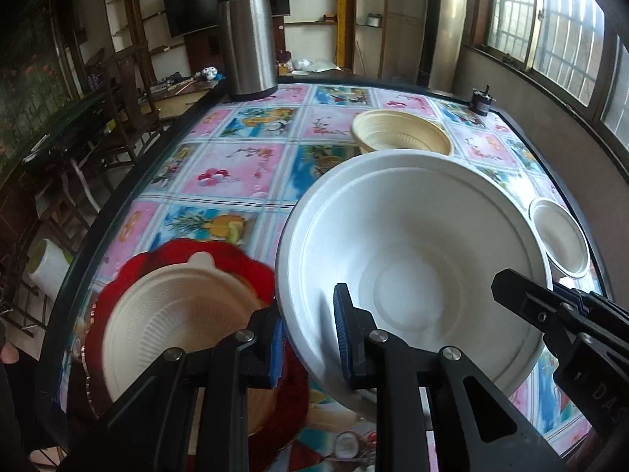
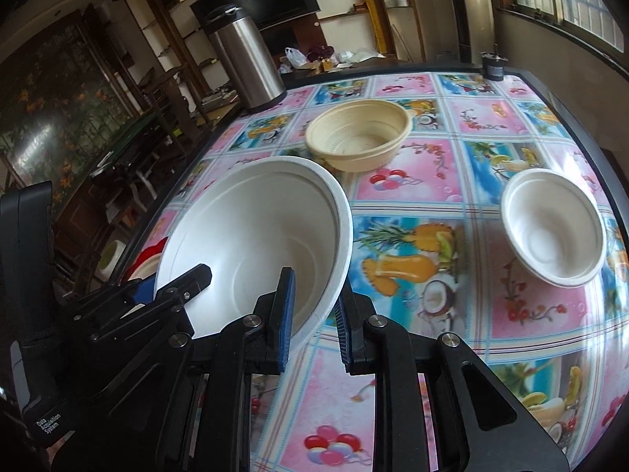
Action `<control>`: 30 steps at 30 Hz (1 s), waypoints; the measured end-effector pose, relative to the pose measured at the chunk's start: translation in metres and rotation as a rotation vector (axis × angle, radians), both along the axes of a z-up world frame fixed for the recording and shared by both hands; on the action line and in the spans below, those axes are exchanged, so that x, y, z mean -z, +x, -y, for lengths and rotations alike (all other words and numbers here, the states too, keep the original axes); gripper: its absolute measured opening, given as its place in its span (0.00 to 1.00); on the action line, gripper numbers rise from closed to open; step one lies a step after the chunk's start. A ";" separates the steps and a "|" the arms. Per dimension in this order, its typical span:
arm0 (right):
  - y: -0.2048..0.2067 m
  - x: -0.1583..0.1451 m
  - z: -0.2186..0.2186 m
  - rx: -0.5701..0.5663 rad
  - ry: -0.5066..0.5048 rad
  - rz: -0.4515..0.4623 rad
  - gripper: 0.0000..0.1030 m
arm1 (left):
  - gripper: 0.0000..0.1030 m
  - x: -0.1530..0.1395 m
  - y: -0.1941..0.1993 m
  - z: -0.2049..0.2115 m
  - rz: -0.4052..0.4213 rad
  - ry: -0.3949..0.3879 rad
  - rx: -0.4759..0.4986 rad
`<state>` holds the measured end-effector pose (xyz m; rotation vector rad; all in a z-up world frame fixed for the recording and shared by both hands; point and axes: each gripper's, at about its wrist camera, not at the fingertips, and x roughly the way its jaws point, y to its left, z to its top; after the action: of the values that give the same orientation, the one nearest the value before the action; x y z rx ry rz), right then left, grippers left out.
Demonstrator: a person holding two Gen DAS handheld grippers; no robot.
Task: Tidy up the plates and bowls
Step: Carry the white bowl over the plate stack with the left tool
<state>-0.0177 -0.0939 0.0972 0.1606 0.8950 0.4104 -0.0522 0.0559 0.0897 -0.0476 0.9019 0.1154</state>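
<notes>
Both grippers grip one large white bowl (image 1: 412,267) by its rim, tilted and held above the table. My left gripper (image 1: 308,338) is shut on the bowl's left rim. My right gripper (image 2: 314,314) is shut on its right rim (image 2: 334,275); its fingers also show in the left wrist view (image 1: 523,295). A beige plate (image 1: 173,314) lies on a red flower-shaped plate (image 1: 236,255) at the near left. A beige ribbed bowl (image 2: 357,133) stands further back. A small white bowl (image 2: 554,228) stands on the right.
A steel thermos jug (image 2: 247,67) stands at the table's far left corner. A small black object (image 2: 493,65) sits at the far right corner. The table (image 2: 432,354) has a colourful fruit-patterned cloth. Dark furniture and shelves stand beyond the left edge.
</notes>
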 end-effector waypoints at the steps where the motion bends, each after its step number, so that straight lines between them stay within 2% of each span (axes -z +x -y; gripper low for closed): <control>1: -0.002 -0.002 -0.006 -0.010 -0.001 0.002 0.19 | 0.21 -0.001 -0.002 -0.004 0.004 -0.002 -0.006; 8: -0.008 -0.009 -0.048 -0.091 -0.007 0.017 0.19 | 0.21 -0.006 -0.024 -0.048 0.013 -0.013 -0.077; 15: -0.012 0.002 -0.098 -0.186 -0.008 -0.009 0.21 | 0.21 -0.005 -0.040 -0.089 0.008 -0.023 -0.160; 25: -0.018 0.017 -0.140 -0.264 -0.054 -0.034 0.21 | 0.21 0.018 -0.054 -0.116 -0.043 -0.028 -0.202; 30: -0.021 0.025 -0.147 -0.279 -0.065 -0.053 0.21 | 0.21 0.023 -0.058 -0.121 -0.053 -0.025 -0.204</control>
<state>-0.0391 0.0527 0.0726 -0.0141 0.9851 0.6377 -0.1102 0.1768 0.0662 -0.1607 0.9498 0.2965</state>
